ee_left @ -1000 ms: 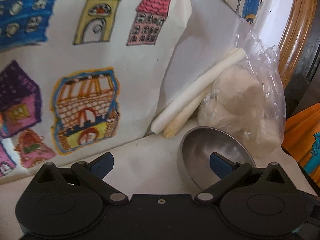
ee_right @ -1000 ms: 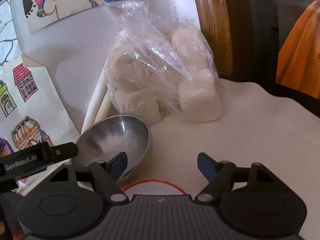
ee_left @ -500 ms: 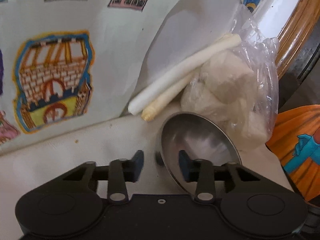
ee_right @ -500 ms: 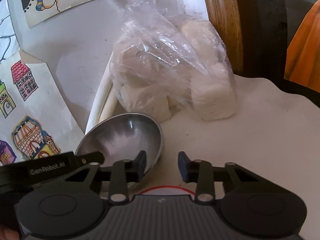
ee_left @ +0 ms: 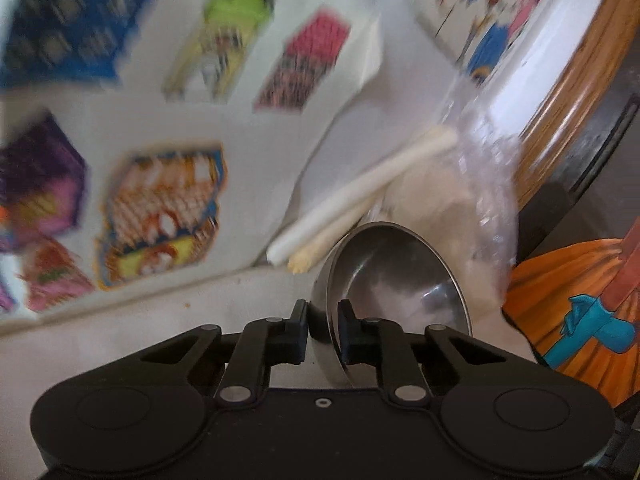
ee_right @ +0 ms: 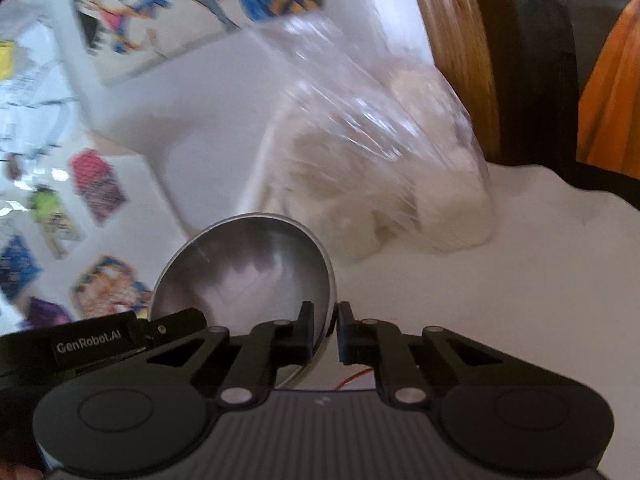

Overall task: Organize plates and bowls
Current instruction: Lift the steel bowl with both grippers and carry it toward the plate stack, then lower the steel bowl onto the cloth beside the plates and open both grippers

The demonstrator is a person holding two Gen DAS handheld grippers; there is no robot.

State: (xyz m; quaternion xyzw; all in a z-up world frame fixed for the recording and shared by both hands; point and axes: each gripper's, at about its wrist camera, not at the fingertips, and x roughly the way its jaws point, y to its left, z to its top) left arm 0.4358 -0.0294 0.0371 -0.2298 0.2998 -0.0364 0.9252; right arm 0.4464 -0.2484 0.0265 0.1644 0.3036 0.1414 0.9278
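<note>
A small steel bowl [ee_left: 400,276] is tilted up on edge above the white surface, its hollow facing the bag. My left gripper [ee_left: 323,312] is closing on its left rim, one pad outside the wall and one inside, both pressing. In the right wrist view the same steel bowl [ee_right: 248,272] leans left, and my right gripper [ee_right: 325,316] is closing on its right rim, pads against the metal. The left gripper's body [ee_right: 92,344] shows at the bowl's lower left. No plates are in view.
A clear plastic bag of pale lumps [ee_right: 384,184] sits just behind the bowl, with two white sticks [ee_left: 360,196] beside it. Paper with coloured house drawings [ee_left: 160,208] leans at the left. A wooden frame [ee_left: 580,100] and orange picture [ee_left: 580,300] bound the right.
Both grippers went from wide open to shut on opposite rims of the bowl. The bowl has risen off the surface and tipped up on edge.
</note>
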